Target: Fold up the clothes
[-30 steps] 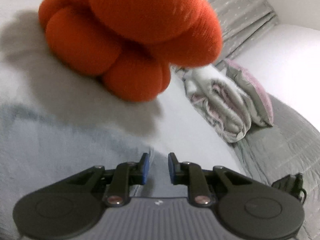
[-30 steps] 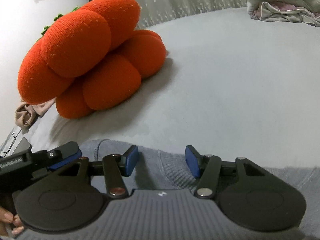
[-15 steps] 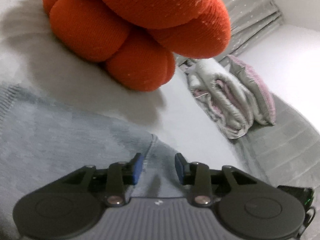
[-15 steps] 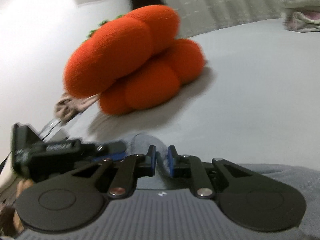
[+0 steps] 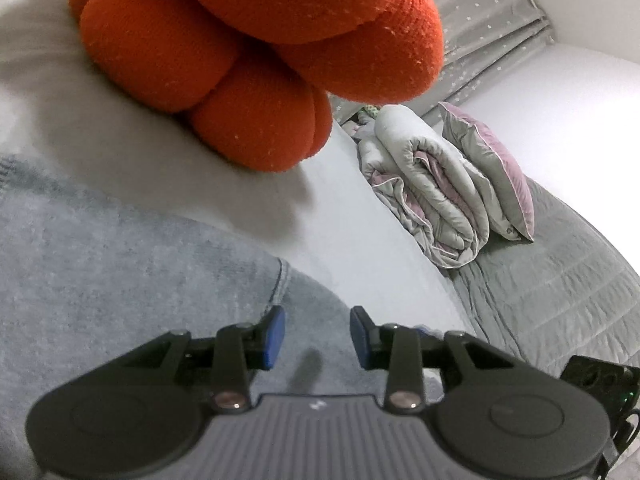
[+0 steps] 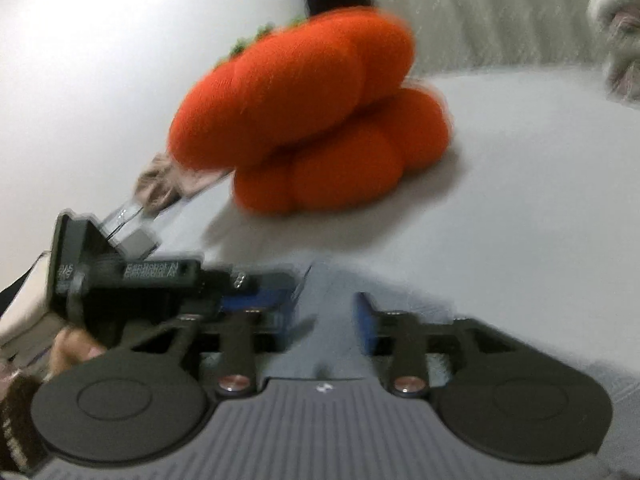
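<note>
Left wrist view shows a grey-blue knit garment (image 5: 120,280), soft and flecked, lying flat on the bed (image 5: 360,240) with a seamed edge curving toward the left tongs (image 5: 317,336). Its long axis cannot be told. Those tongs stand partly open over the cloth, pads not pressing it. The right tongs (image 6: 326,316) are opening above the same garment, gripping nothing. Beyond sit an orange knot cushion (image 5: 248,60), a rolled quilt (image 5: 432,188) toward the bed's right edge, and a starred curtain (image 5: 492,20).

White bed (image 5: 360,240) (orange cushion (image 5: 256,52) on it), star-dotted grey curtain (image 5: 492,12)
</note>
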Motion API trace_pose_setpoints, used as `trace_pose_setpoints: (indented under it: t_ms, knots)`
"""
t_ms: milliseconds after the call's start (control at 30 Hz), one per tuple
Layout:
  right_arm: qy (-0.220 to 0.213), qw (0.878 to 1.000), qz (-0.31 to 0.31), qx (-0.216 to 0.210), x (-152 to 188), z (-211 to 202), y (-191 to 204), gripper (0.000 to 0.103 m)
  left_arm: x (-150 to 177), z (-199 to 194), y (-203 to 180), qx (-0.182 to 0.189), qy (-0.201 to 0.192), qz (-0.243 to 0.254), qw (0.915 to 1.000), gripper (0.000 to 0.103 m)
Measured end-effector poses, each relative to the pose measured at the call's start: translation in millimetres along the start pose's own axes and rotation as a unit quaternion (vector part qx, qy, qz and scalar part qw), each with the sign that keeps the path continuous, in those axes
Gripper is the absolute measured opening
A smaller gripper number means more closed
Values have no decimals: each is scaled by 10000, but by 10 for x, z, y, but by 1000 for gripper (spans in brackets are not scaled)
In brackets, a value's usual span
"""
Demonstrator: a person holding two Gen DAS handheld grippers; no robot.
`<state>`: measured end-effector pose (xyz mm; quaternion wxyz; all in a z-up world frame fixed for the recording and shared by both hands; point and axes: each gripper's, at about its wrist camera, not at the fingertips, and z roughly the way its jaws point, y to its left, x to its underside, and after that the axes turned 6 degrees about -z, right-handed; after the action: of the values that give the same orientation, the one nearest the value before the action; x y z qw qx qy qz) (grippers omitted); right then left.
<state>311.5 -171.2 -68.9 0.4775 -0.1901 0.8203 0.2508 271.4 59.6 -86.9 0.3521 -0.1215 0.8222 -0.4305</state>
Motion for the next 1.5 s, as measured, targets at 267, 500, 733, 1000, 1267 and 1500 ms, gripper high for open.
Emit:
trace_pose_setpoints:
  t_ms: [267,500,733,1000,1267,1500]
  knots:
    - [458,9914,-127,1217,131,371,-43,51,-22,0,34,21,39,-137,9999,39]
    - [226,9969,-268,700,122,159,-52,11,-58,-32,86,203,48,-405,9990,41]
    - [429,9931,-1070,-237,157,13,155,11,-78,-57,151,398,27,-672,9969,42]
    - [1111,9835,-1381,-360,255,176,333,18,17,131,-51,-469,333,333,9978,11]
    - [717,9943,-663,-424,129,67,181,44,11,215,39,-606,334,557,9960,6]
    - [838,9965,-54,41,135,178,26,48,7,198,77,-583,336,560,9962,6]
